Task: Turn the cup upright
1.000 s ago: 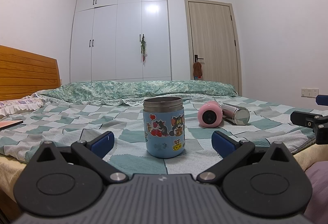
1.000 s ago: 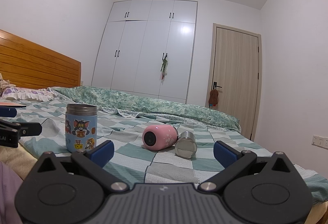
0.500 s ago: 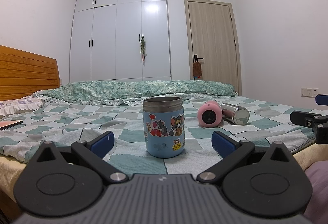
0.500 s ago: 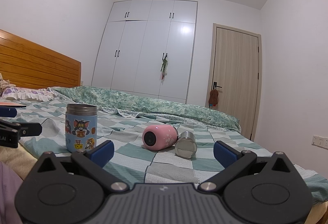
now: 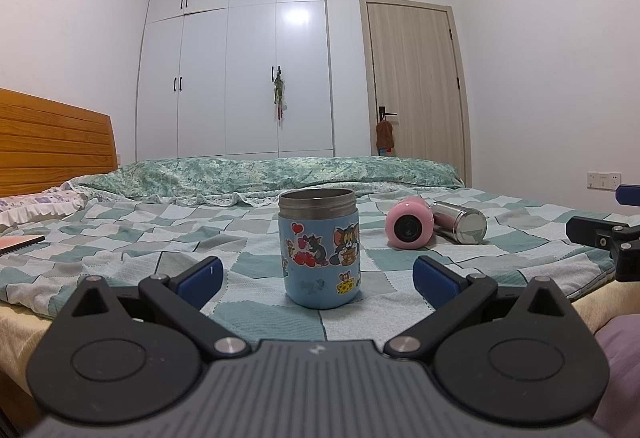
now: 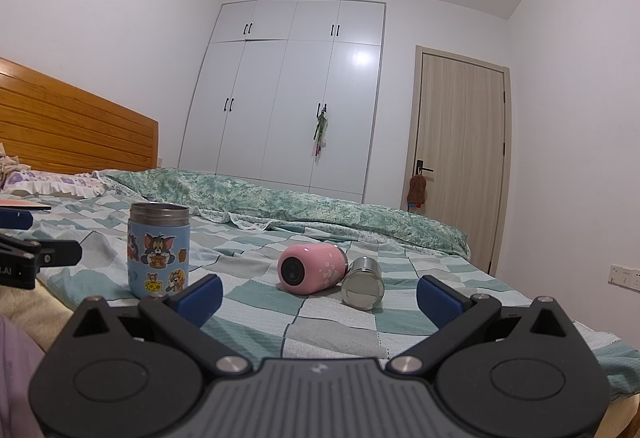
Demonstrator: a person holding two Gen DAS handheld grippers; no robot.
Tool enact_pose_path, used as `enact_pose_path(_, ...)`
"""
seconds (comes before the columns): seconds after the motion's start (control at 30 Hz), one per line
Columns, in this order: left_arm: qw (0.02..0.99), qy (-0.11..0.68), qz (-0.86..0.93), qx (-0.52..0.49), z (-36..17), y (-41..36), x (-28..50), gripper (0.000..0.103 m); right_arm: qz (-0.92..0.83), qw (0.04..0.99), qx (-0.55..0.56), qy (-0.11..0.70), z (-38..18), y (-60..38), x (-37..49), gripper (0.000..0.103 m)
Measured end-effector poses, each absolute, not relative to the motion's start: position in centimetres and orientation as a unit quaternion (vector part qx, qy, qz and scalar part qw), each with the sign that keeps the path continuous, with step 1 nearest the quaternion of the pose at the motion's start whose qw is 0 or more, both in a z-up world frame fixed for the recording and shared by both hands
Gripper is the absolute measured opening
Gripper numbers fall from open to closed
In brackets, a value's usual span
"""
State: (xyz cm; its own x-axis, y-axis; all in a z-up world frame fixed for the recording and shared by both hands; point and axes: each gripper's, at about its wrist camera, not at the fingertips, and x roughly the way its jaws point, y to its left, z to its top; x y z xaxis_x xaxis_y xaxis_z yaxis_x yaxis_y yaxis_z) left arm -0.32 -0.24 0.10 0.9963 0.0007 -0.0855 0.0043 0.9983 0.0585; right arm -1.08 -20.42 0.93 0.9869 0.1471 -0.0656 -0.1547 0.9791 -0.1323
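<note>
left wrist view looks straight at the blue cup (image 5: 320,248), which stands upright on the checked bedspread (image 5: 120,238) with its steel rim on top and cartoon stickers facing the camera; it sits just ahead of the left gripper (image 5: 318,276), centred between the two blue fingertips (image 5: 200,276), whose jaws are spread wide and touch nothing. off to the right in this view lie a pink cup (image 5: 409,224) on its side and a steel cup (image 5: 460,222) beside it, and the other gripper's black frame pokes in at the right edge. right wrist view shows what the first hides: the pink cup (image 6: 312,269) and the steel cup (image 6: 363,288) lie touching, both on their sides with round ends toward the camera, ahead of the right gripper (image 6: 318,293), whose jaws are likewise wide apart and hold nothing. here the blue cup (image 6: 159,250) stands at the left, well apart from the pink one, and the wooden headboard (image 6: 76,133), wardrobe (image 6: 288,97) and door (image 6: 460,157) fill the background.
</note>
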Motion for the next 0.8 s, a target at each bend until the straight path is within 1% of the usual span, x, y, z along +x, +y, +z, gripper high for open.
enact_pose_path(0.8, 0.999, 0.043, -0.001, 0.029, 0.1, -0.28, -0.31, 0.103, 0.077, 0.994, -0.071, 0.033, 0.92, -20.16, -0.96, 0.103)
